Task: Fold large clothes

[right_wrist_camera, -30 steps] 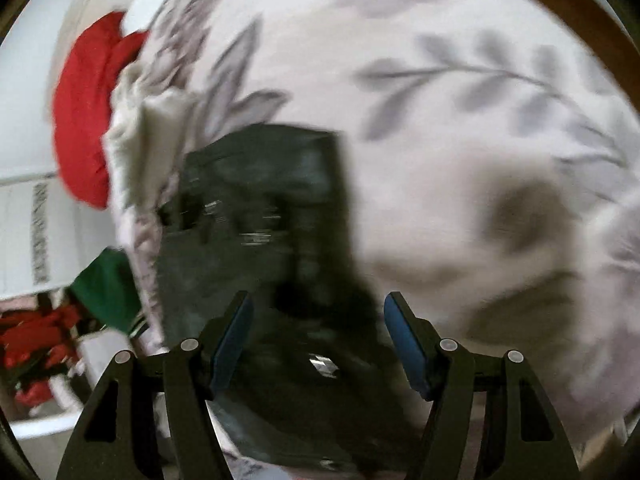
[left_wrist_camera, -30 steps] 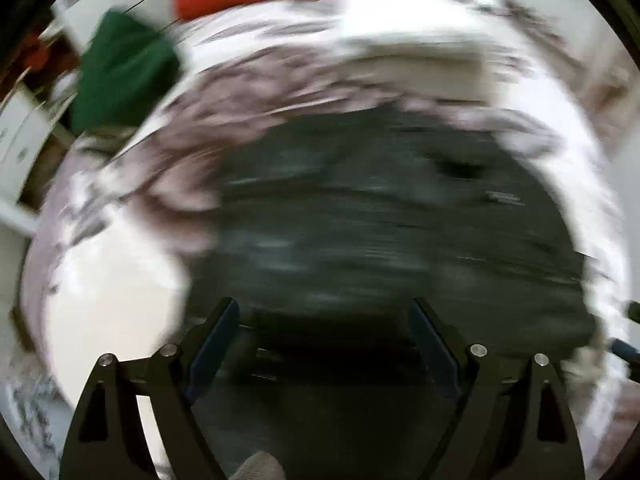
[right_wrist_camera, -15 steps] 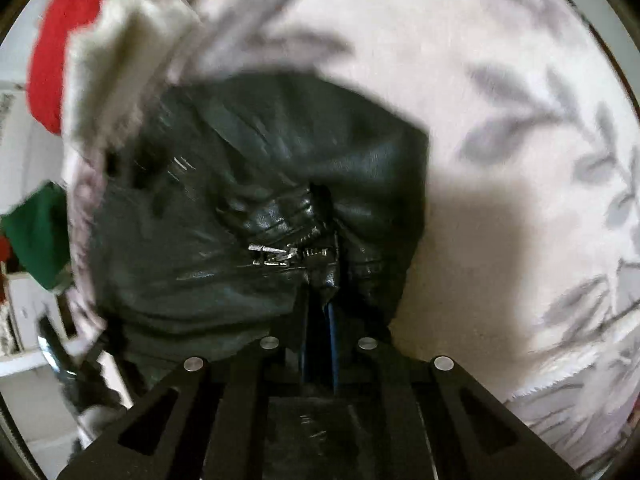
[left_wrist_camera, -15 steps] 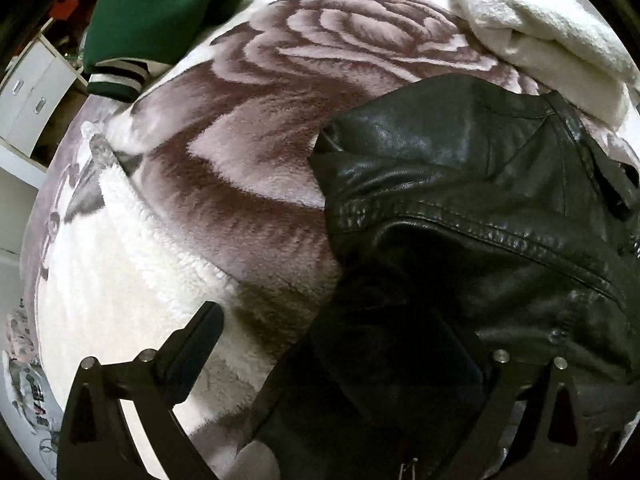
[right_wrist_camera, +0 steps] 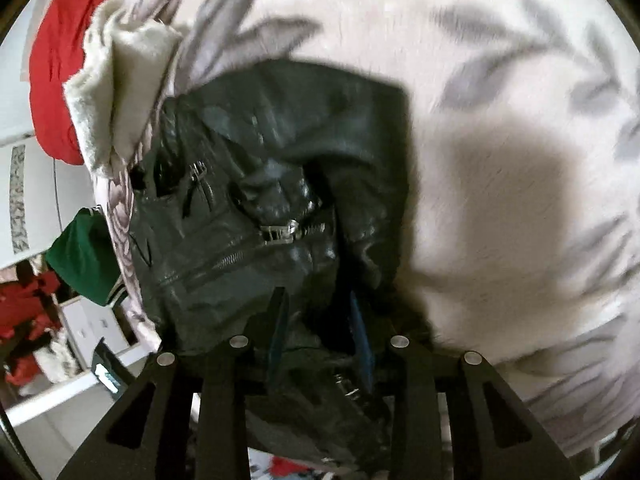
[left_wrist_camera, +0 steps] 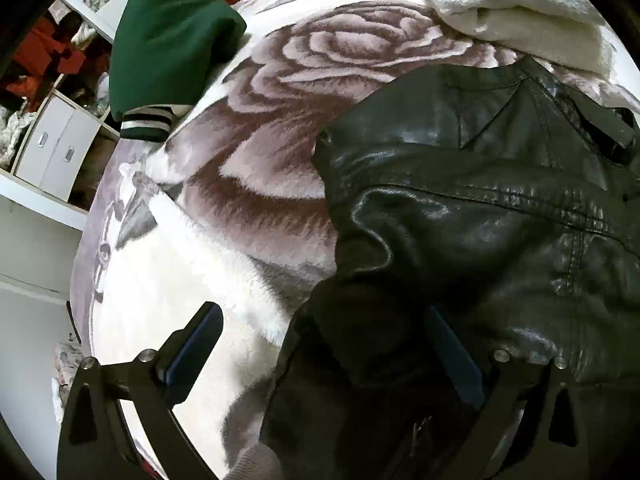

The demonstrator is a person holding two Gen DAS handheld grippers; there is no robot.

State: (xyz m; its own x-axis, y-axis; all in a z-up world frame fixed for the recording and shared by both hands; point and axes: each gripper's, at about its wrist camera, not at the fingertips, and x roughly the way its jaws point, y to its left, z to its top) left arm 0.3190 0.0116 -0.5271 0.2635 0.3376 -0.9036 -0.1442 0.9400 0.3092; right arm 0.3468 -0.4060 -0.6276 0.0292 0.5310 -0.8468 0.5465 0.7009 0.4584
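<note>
on rose blanket: black leather jacket, creased, glossy, bunched

Black gripper frames, blue pads, silver screws

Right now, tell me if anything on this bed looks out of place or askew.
The black leather jacket lies crumpled and bunched on the rose-patterned plush blanket, not flat. The right gripper has a fold of it between its fingers, slightly apart; the left gripper is open at its edge. Nothing looks damaged.
</note>
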